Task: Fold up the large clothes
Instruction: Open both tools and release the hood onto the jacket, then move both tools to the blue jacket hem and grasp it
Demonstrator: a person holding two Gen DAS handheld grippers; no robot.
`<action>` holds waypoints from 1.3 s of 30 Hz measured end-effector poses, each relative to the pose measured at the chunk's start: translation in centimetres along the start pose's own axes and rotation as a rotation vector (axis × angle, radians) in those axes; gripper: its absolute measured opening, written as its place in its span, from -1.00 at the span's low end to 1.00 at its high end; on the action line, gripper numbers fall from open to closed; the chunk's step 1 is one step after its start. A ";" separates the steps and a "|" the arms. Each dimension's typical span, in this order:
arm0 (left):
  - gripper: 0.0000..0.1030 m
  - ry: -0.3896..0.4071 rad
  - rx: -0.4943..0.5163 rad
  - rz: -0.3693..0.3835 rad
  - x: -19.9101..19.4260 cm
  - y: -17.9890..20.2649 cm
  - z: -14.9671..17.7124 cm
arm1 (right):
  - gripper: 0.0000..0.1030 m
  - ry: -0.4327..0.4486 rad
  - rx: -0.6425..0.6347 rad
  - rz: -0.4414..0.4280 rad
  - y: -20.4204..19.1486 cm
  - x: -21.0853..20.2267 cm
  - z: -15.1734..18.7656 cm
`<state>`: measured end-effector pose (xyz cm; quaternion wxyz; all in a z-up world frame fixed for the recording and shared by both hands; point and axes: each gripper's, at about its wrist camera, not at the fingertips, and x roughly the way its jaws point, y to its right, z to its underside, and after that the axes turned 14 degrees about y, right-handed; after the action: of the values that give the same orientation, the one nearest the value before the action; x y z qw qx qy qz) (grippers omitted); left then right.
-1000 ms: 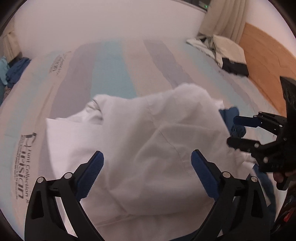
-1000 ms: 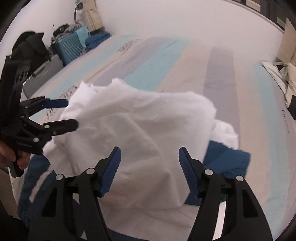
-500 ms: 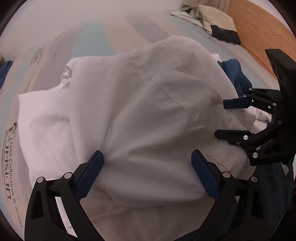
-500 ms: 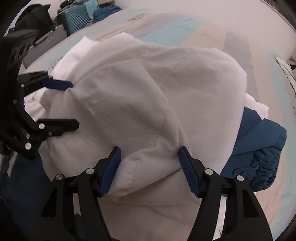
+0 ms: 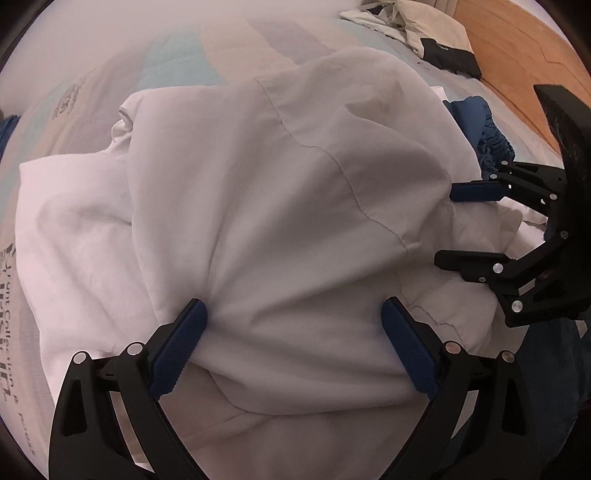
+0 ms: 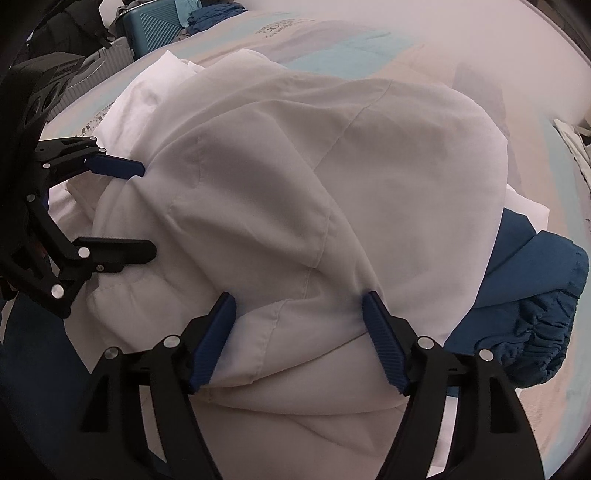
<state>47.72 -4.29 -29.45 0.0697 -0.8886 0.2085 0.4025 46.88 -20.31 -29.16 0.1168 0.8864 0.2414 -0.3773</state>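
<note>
A large white garment (image 5: 280,206) lies bunched in a heap on the striped bed; it also fills the right wrist view (image 6: 332,177). My left gripper (image 5: 293,343) is open, its blue pads pressed against the near side of the heap. My right gripper (image 6: 299,339) is open too, with a fold of white cloth between its pads. Each gripper shows in the other's view: the right one (image 5: 458,225) at the heap's right side, the left one (image 6: 144,210) at its left side.
A dark blue garment (image 6: 535,295) lies under the heap's right side, also in the left wrist view (image 5: 484,125). The striped bedcover (image 5: 177,62) stretches beyond. Clothes and a pillow (image 5: 432,33) lie by the wooden headboard (image 5: 517,66). Suitcases (image 6: 155,26) stand past the bed's left edge.
Both grippers have moved forward and down into the white heap, which now fills both views. Both stay open.
</note>
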 end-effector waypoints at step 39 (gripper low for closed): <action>0.82 -0.047 -0.437 -0.370 -29.5 4.6 27.2 | 0.66 -0.134 0.284 0.327 -5.2 -27.6 24.7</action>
<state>9.77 8.79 -25.42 -0.0462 -0.8960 -0.0505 0.4388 12.52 -34.84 -26.21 0.0662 0.8942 0.0305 -0.4417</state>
